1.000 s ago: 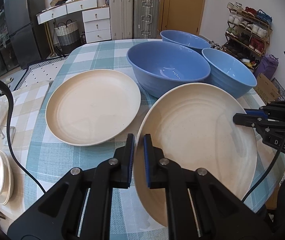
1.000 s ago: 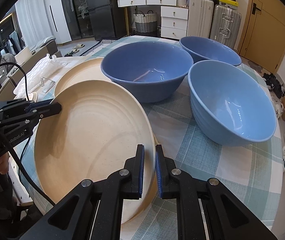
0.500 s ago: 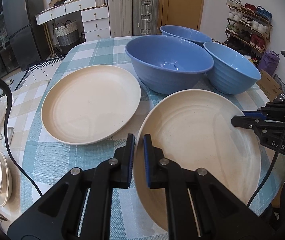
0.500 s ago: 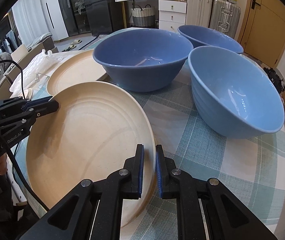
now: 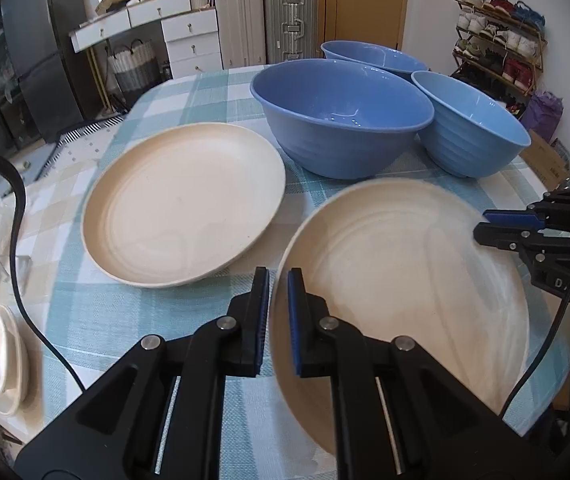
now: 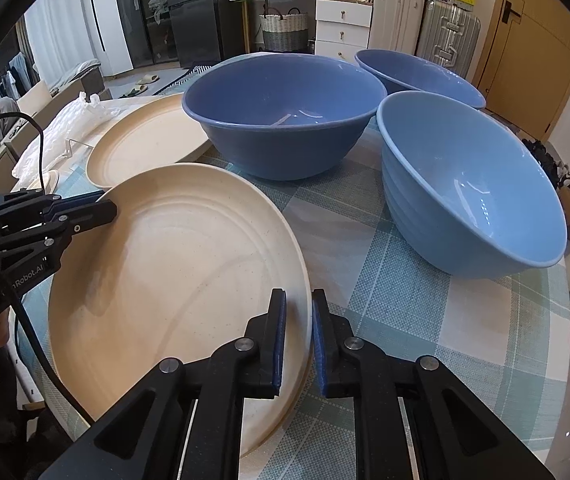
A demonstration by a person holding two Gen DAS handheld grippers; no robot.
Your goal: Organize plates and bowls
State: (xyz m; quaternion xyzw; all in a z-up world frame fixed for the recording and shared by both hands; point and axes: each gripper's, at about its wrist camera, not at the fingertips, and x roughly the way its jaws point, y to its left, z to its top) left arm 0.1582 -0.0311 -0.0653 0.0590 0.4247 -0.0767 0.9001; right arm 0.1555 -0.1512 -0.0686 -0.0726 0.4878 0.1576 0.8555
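Here, three blue bowls are seen grouped on the checked tablecloth (image 5: 97,312): a large blue bowl (image 5: 343,120) in the middle, a lighter blue bowl (image 5: 471,128) just beside it, and a third blue bowl (image 5: 369,56) behind them both. Nothing solid is seen inside any of them; only glints of light are shown on their inner walls. A cream plate (image 5: 183,204) is laid flat on the cloth, near the large bowl, and is likewise bare.

A second cream plate (image 5: 405,280) is held tilted at the near edge of the table. Its rim is pinched by the left gripper (image 5: 278,312) on one side and by the right gripper (image 6: 298,336) on the opposite side, both sets of fingers being clamped onto the rim.

In the left wrist view, a small stack of cream dishes (image 5: 1,352) is shown at the far left edge, below the tabletop level, and a shoe rack (image 5: 497,36) is seen against the right wall; the right gripper is seen from the side there. In the right wrist view, the flat plate is partly hidden behind the large bowl, and crumpled clear plastic wrapping (image 6: 65,128) is shown beyond it.

Behind the table, white drawers (image 5: 193,40), two suitcases (image 5: 265,20), a woven basket (image 5: 133,64), a dark refrigerator (image 5: 37,60) and a wooden door (image 5: 361,4) are seen.
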